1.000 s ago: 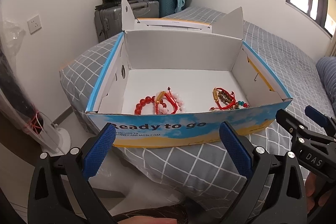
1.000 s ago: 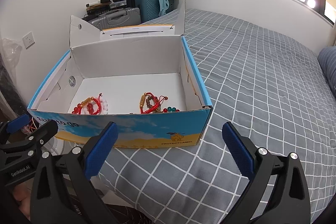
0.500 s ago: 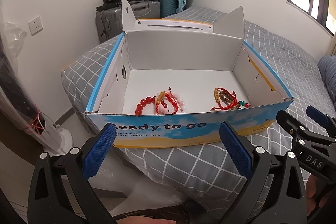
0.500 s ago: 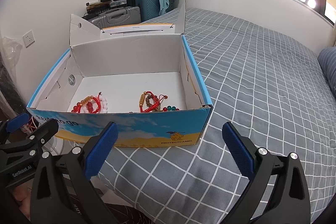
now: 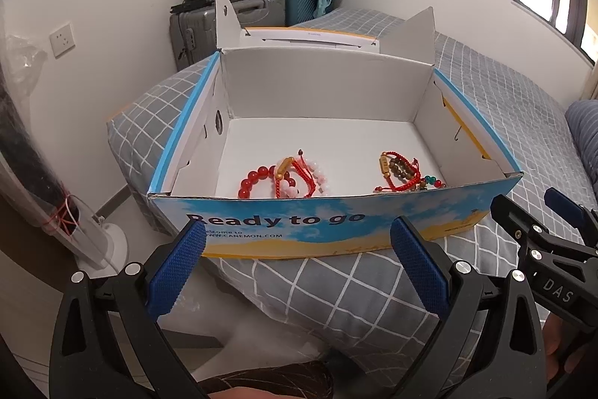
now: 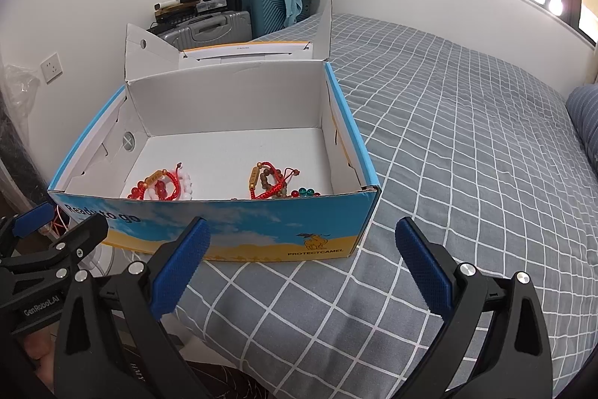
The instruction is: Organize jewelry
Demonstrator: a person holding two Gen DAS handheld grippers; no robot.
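Note:
An open blue and white cardboard box (image 5: 336, 96) stands on the bed corner; it also shows in the right wrist view (image 6: 231, 100). Inside lie two heaps of bracelets. The left heap (image 5: 284, 174) has red beads, white beads and red cord; it also shows in the right wrist view (image 6: 162, 187). The right heap (image 5: 403, 172) has brown beads, red cord and green beads; it also shows in the right wrist view (image 6: 273, 182). My left gripper (image 5: 297, 264) is open and empty in front of the box. My right gripper (image 6: 301, 264) is open and empty by the box's front right corner.
The grey checked bed cover (image 6: 467, 137) spreads to the right of the box. Suitcases (image 5: 231, 21) with clutter stand by the far wall. A white fan base (image 5: 93, 242) stands on the floor at the left. A striped pillow (image 6: 586, 122) lies at the far right.
Both views have shifted only slightly. The box and the bracelets have not moved. Both grippers stay open.

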